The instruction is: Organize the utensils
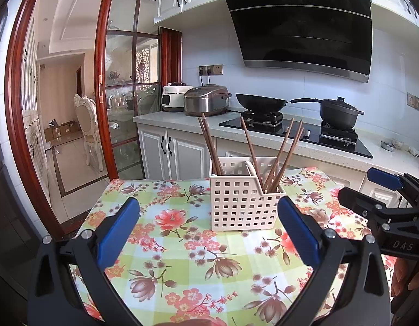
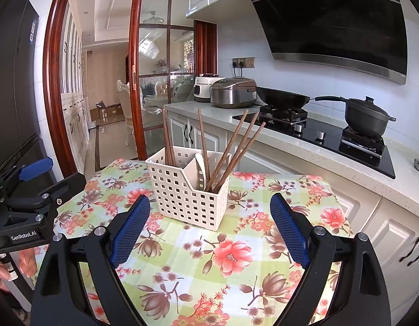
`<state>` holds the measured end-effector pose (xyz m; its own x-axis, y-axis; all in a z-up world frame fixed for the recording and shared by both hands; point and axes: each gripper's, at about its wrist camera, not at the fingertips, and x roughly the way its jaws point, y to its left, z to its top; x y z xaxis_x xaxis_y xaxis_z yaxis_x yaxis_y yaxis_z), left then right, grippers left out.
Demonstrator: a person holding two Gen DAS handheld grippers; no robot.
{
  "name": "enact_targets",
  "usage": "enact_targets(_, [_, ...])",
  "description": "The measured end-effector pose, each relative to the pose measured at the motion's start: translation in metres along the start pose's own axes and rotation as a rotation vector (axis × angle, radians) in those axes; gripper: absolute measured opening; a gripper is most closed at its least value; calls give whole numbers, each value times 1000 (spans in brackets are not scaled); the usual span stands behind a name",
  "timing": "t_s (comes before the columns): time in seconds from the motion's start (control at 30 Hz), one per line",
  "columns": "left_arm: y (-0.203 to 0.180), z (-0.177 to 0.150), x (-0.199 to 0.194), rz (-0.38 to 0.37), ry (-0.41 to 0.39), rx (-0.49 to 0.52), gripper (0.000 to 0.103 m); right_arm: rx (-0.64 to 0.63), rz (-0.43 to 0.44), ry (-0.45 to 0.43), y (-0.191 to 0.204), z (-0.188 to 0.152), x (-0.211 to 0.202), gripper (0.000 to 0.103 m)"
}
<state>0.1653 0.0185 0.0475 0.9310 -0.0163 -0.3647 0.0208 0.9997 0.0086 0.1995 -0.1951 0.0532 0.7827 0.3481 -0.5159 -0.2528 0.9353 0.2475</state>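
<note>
A white perforated utensil caddy (image 1: 242,203) (image 2: 190,193) stands on the floral tablecloth (image 1: 195,258) (image 2: 223,271). Several brown wooden chopsticks (image 1: 280,154) (image 2: 236,146) lean in its right compartment, and a few more chopsticks (image 1: 209,144) (image 2: 167,135) stand in the left one. A white spoon handle (image 2: 201,163) peeks out by the divider. My left gripper (image 1: 209,233) is open just in front of the caddy, holding nothing. My right gripper (image 2: 209,228) is open too, equally close and holding nothing. Each gripper also shows at the edge of the other's view.
Behind the table runs a counter with a hob (image 1: 304,133), a wok (image 1: 261,102), a black pot (image 1: 339,111) and two cookers (image 1: 206,99). White cabinets (image 2: 386,233) stand to the right. A glass sliding door (image 1: 122,81) and a doorway lie to the left.
</note>
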Motion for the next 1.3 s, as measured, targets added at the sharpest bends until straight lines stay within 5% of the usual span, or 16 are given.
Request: enact_targets(1.3, [1, -4, 0, -6, 14, -5, 98, 6, -2, -10, 3, -1, -2, 85])
